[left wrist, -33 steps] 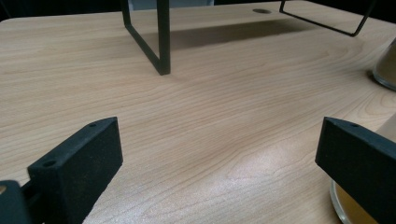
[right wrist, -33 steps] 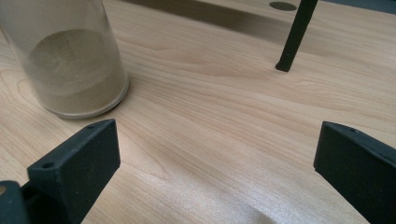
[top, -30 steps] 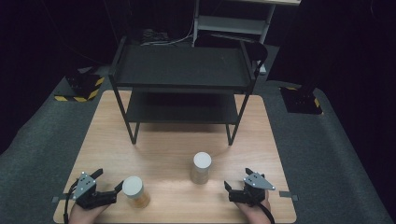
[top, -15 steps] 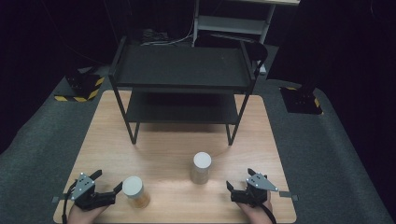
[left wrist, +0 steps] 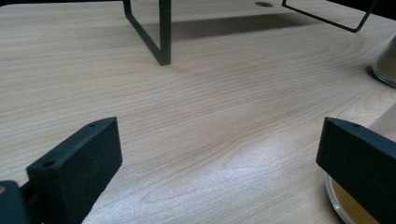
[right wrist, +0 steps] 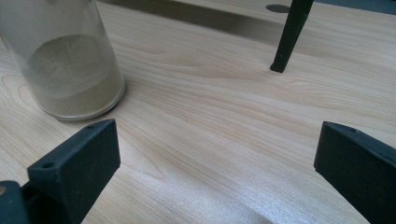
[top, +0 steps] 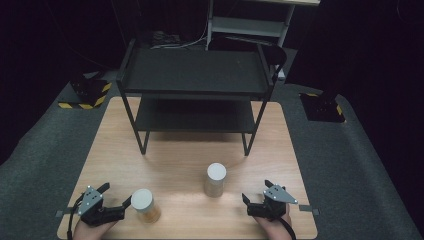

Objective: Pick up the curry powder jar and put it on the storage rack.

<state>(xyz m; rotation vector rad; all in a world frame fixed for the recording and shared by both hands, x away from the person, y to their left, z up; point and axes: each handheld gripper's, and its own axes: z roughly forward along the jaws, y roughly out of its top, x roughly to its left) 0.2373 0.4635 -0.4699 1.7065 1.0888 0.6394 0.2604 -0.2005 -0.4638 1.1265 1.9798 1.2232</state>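
I am looking down on a pale wooden table [top: 185,165] standing on grey carpet in a dark room. At its far half stands a black metal shelf rack [top: 195,72] with two levels, its thin legs resting on the wood. Nearer to me, two small glass jars with white lids stand upright and well apart from each other. The jar of grey powder [top: 215,180] is a little right of centre, in front of the rack. The jar of amber powder [top: 144,205] is nearer the front edge, to the left. My left gripper [top: 116,212] rests low at the front left corner, jaws spread wide with nothing between them, and the amber jar sits just beside its right jaw; I cannot tell if they touch. In the left gripper view that jar's base [left wrist: 345,205] peeks out behind the right jaw. My right gripper [top: 248,202] lies at the front right, jaws likewise spread wide and empty, near the grey jar but apart from it. In the right gripper view that jar [right wrist: 65,60] stands beyond the left jaw.
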